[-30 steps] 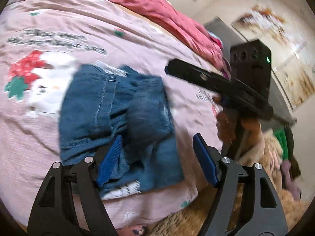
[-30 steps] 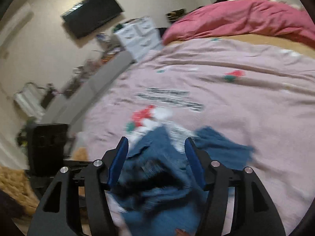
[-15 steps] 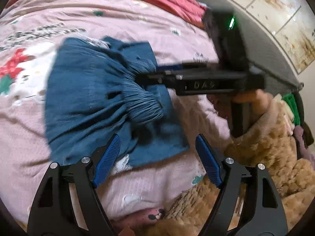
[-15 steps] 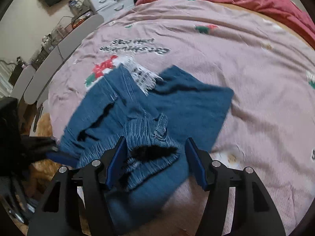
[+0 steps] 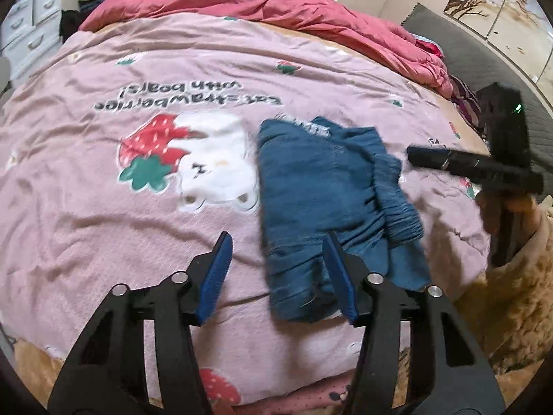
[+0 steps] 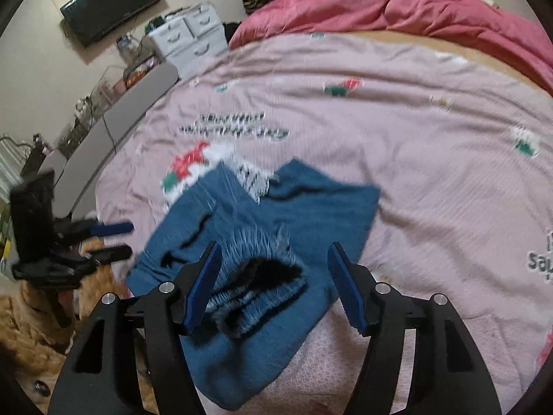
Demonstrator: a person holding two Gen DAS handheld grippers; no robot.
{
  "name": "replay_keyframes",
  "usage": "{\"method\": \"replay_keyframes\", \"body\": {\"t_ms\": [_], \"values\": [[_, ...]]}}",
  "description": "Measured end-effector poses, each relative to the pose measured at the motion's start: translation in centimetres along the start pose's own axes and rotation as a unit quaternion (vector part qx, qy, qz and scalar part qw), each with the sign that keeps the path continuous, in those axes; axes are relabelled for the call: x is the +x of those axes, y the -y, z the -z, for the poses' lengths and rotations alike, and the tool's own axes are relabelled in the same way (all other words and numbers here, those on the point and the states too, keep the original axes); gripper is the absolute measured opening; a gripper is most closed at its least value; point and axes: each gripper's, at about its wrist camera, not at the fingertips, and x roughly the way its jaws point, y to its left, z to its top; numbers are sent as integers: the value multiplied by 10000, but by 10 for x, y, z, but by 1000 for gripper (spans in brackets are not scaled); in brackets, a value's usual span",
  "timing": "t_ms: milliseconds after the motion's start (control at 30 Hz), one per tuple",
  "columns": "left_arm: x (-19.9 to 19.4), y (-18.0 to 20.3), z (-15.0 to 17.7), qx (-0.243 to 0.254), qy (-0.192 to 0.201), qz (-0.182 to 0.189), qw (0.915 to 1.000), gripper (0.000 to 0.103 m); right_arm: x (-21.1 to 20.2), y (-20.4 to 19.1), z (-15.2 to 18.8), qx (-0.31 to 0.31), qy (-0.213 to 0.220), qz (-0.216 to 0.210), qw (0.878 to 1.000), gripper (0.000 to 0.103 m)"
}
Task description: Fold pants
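The blue denim pants (image 5: pixel 321 186) lie folded in a bundle on the pink bedspread (image 5: pixel 138 235), with the elastic waistband on top. My left gripper (image 5: pixel 280 273) is open and empty, above the bed at the bundle's near left edge. My right gripper (image 6: pixel 273 283) is open and empty, and the gathered waistband (image 6: pixel 255 287) lies below its jaws. The pants also show in the right wrist view (image 6: pixel 276 228). The right gripper appears in the left wrist view (image 5: pixel 473 166), to the right of the pants. The left gripper shows in the right wrist view (image 6: pixel 110 238), left of them.
A red quilt (image 5: pixel 276 3) is heaped along the far side of the bed. White drawers (image 6: pixel 193 34) and a wall television (image 6: pixel 110 0) stand beyond the bed. A grey headboard (image 5: pixel 484 55) runs along the right. My fuzzy tan sleeve (image 5: pixel 511 294) is at the right.
My left gripper has swung left and back, off the pants. My right gripper has drawn back from over the bundle to its right side. The pants stay on the bed.
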Motion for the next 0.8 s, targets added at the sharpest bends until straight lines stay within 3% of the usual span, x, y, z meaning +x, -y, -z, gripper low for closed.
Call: {"method": "replay_keyframes", "body": {"t_ms": [267, 367, 433, 533, 667, 800], "values": [[0, 19, 4, 459, 11, 132, 9989, 30, 21, -27, -30, -365, -58, -47, 9993, 61], [8, 40, 6, 781, -44, 190, 9968, 23, 40, -38, -42, -573, -253, -31, 9980, 47], [15, 51, 12, 953, -164, 291, 9949, 23, 55, -41, -50, -669, -439, 27, 9968, 38], [26, 58, 23, 1041, -427, 405, 9928, 23, 78, -45, -57, -856, -743, 216, 9933, 36], [27, 54, 30, 1008, -473, 445, 9928, 23, 101, -51, -54, -1033, -1144, 242, 9878, 36], [27, 54, 32, 1041, -478, 451, 9924, 23, 103, -55, -44, -1129, -1165, 295, 9863, 33]]}}
